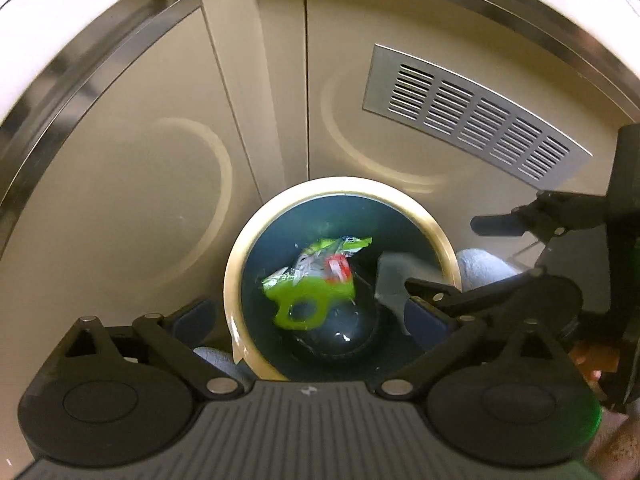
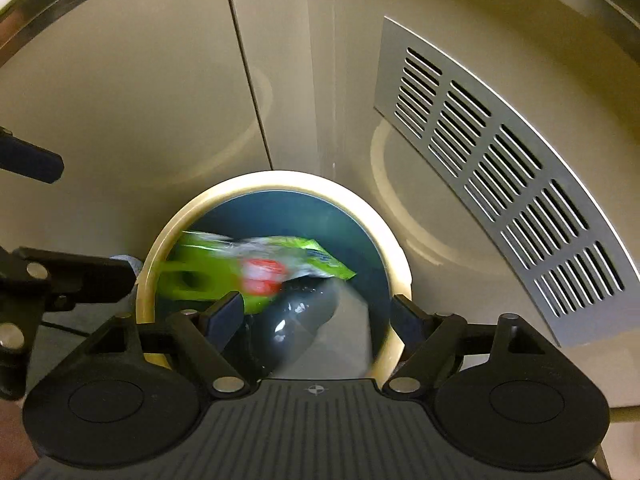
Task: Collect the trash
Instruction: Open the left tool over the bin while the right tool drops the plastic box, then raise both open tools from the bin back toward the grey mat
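A round bin with a cream rim (image 1: 400, 196) (image 2: 280, 180) and a dark teal inside stands on the floor below both grippers. A green wrapper (image 1: 312, 300) (image 2: 200, 276) with red and clear parts is inside the bin, blurred and free of any pad. My left gripper (image 1: 310, 316) hangs over the bin, open, with its fingers well apart. My right gripper (image 2: 316, 314) is open too, above the bin's right side. A pale grey blurred piece (image 1: 394, 276) (image 2: 348, 340) sits between and below its fingers, untouched by the pads.
Beige cabinet doors rise behind the bin, with a metal vent grille (image 1: 472, 120) (image 2: 500, 184) at the right. Grey-blue fabric (image 1: 480, 268) shows beside the bin's right edge. A dark glossy rounded thing (image 1: 340, 332) lies at the bin's bottom.
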